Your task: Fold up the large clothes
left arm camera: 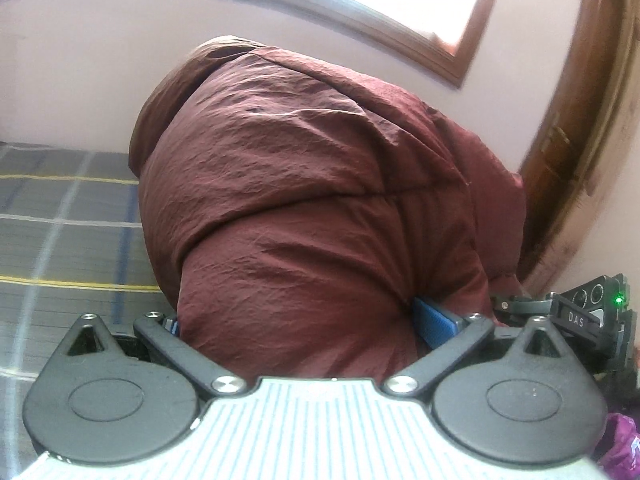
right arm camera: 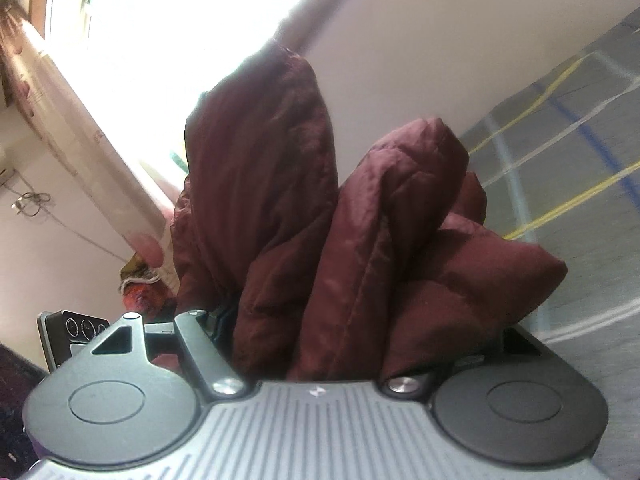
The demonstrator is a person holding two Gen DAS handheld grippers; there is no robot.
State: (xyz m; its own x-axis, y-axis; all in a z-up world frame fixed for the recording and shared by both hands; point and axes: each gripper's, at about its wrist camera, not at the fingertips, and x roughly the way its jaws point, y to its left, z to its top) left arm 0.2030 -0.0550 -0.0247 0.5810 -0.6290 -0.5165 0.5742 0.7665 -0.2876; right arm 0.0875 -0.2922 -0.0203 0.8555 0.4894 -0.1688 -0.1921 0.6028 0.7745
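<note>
Maroon puffer jacket point(left arm camera: 320, 200), bunched, lifted

Both wrist cams close, sharing jacket point(left arm camera: 312, 208).

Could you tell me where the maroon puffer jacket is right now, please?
The maroon puffer jacket is bunched between both grippers' fingers, filling both wrist views, above the grey plaid bedsheet.

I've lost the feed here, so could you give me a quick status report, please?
Left gripper clamped on maroon puffer jacket. Right gripper clamped on it too, fabric bunched. Plaid bedsheet beneath; nothing in the way.
</note>
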